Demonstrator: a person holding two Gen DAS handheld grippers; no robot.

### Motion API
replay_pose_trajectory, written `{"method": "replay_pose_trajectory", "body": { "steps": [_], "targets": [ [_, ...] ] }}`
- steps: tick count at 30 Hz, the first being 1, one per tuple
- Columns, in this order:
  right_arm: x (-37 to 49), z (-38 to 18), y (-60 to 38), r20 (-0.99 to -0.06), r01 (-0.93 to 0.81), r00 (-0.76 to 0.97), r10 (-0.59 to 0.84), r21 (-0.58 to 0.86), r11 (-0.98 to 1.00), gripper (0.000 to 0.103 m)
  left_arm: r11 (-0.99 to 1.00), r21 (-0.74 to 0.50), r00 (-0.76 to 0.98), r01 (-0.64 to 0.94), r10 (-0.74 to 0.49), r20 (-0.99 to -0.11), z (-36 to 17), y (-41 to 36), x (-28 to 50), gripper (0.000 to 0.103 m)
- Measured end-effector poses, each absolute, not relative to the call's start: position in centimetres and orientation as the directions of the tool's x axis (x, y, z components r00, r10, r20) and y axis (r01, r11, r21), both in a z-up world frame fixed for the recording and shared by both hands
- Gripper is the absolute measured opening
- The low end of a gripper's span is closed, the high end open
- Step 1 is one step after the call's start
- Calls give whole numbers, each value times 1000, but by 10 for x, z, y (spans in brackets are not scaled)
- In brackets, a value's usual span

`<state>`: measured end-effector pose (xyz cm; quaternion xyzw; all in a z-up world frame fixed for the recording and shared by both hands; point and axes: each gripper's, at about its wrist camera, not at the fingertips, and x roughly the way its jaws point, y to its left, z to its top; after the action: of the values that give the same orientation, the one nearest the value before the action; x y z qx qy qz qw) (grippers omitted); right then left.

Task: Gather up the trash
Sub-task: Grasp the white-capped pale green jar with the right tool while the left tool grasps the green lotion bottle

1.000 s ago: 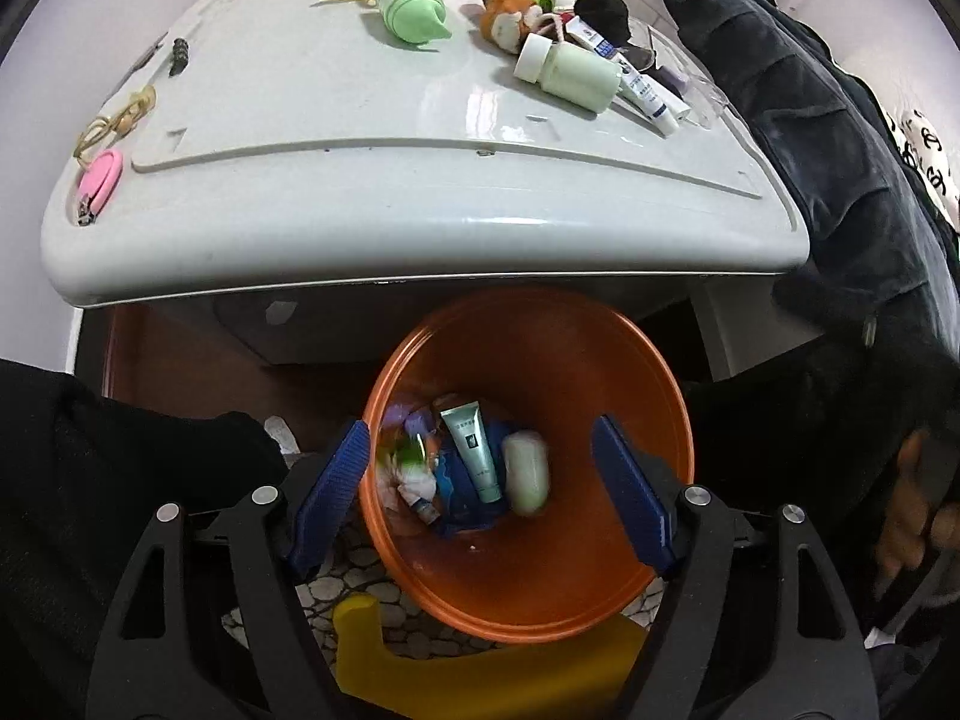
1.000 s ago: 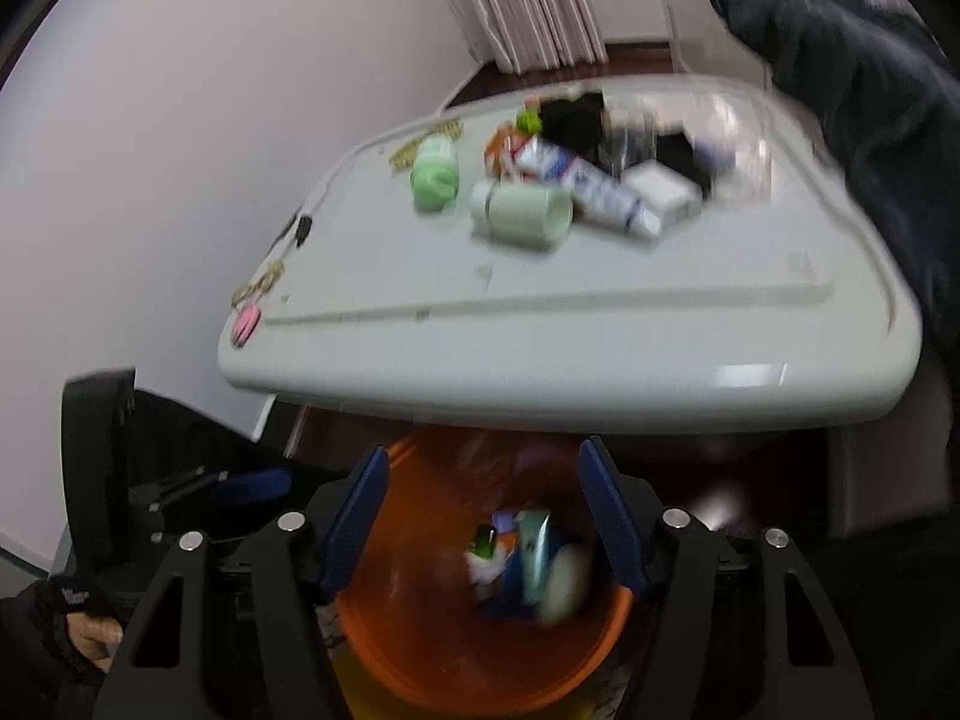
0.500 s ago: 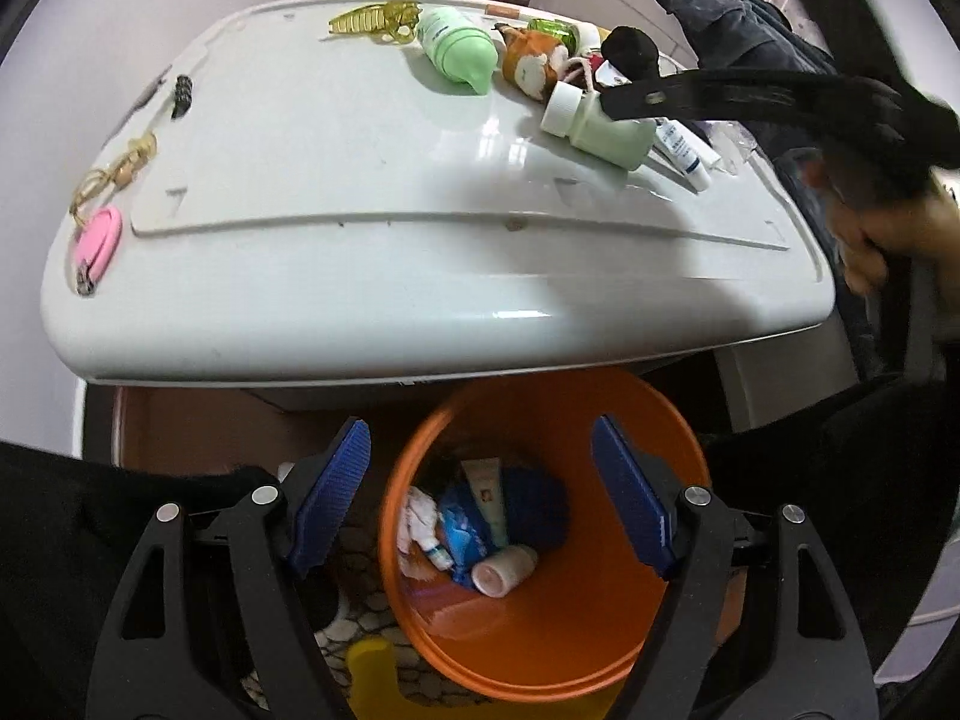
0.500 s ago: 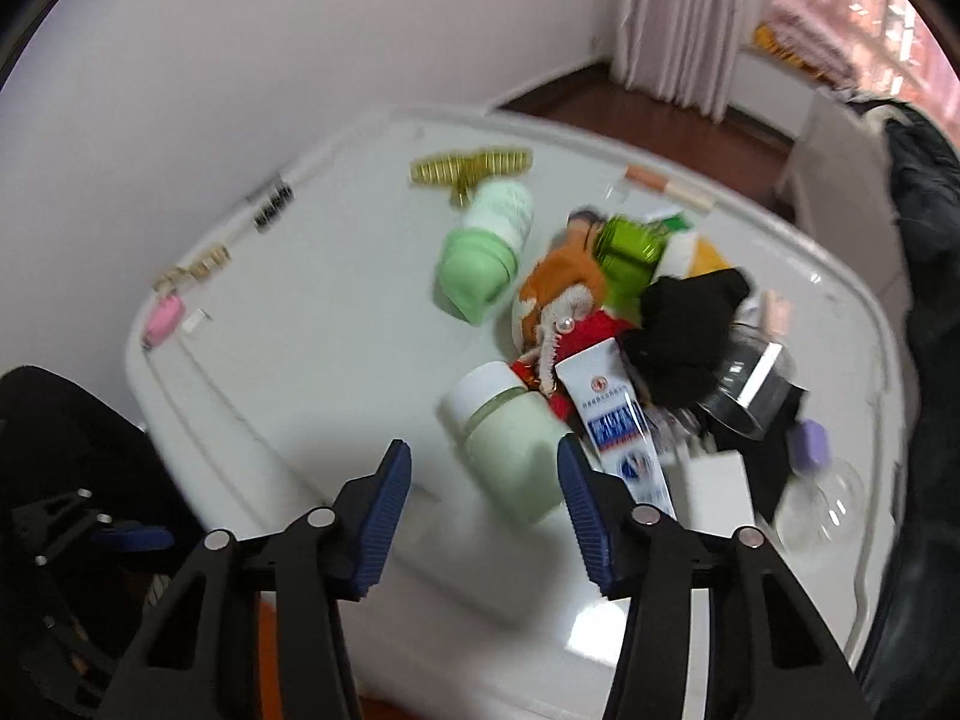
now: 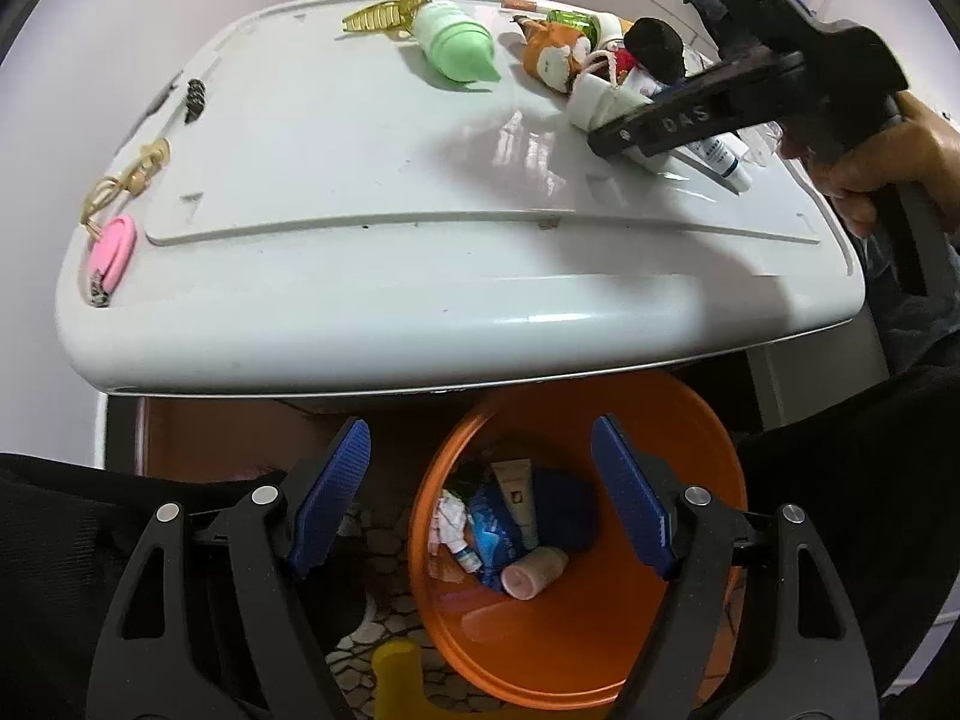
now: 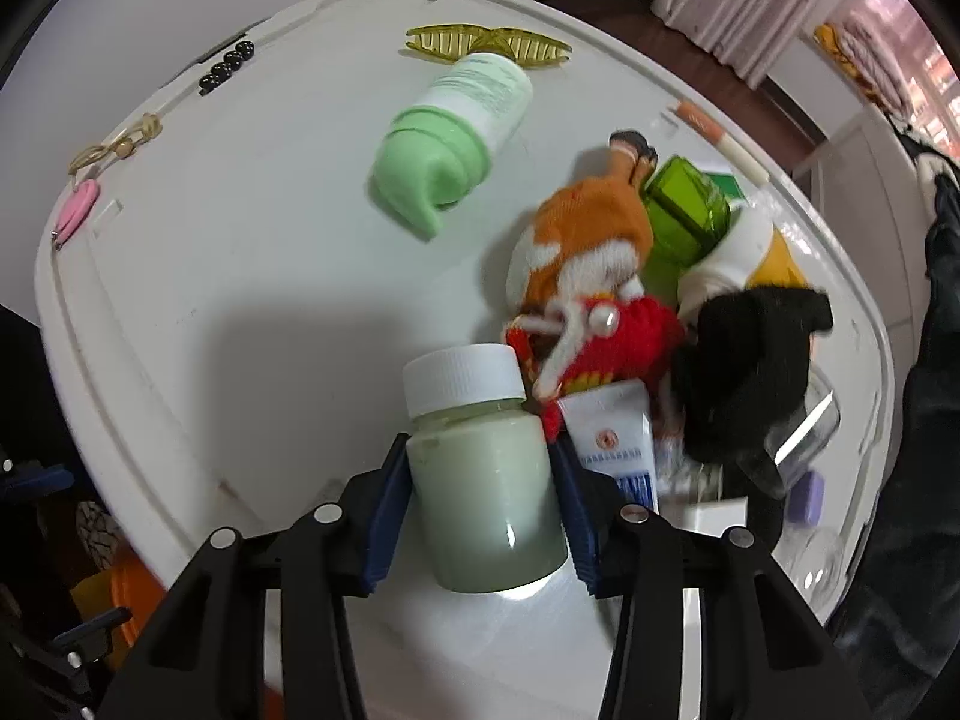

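Observation:
A pale green bottle with a white cap (image 6: 486, 480) lies on the white table (image 6: 240, 300) beside a white tube (image 6: 612, 438). My right gripper (image 6: 480, 444) points down at it. Its jaws are closing, and both blue pads (image 6: 390, 480) touch the bottle's sides. The left wrist view shows the same bottle (image 5: 591, 99) under the right gripper's black body, with a hand (image 5: 888, 156) behind it. My left gripper (image 5: 480, 450) hangs open, nothing between its fingers, over the orange bin (image 5: 708, 420) below the table's front edge. Tubes, wrappers and a small bottle (image 5: 534, 570) lie in the bin.
On the table lie a green-capped bottle (image 6: 456, 138), an orange plush toy (image 6: 588, 228), a clear green box (image 6: 684, 210), black cloth (image 6: 750, 372), a yellow hair clip (image 6: 486, 45), a cigarette (image 6: 714, 135) and a pink clipper (image 6: 75, 210). Dark clothing hangs at the right.
My right gripper has left the bin, swung over the table and come down around the pale green bottle, its jaws narrowing. The left gripper has barely moved and stays open.

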<state>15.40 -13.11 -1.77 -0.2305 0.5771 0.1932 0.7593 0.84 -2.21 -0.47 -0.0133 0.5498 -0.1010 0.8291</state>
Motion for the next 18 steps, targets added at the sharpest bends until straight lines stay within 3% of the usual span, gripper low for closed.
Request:
{"method": "replay_pose_trajectory", "body": {
  "steps": [5, 10, 18],
  "targets": [
    [128, -5, -160, -953, -466, 238, 189, 58, 883, 45, 981, -123, 389, 153, -174, -905, 3, -21, 5, 75],
    [96, 27, -204, -866, -328, 346, 359, 247, 912, 45, 982, -124, 418, 144, -174, -891, 22, -22, 18, 75],
    [78, 52, -261, -753, -165, 543, 371, 338, 927, 46, 995, -47, 514, 83, -83, -854, 47, -41, 128, 75]
  ]
}}
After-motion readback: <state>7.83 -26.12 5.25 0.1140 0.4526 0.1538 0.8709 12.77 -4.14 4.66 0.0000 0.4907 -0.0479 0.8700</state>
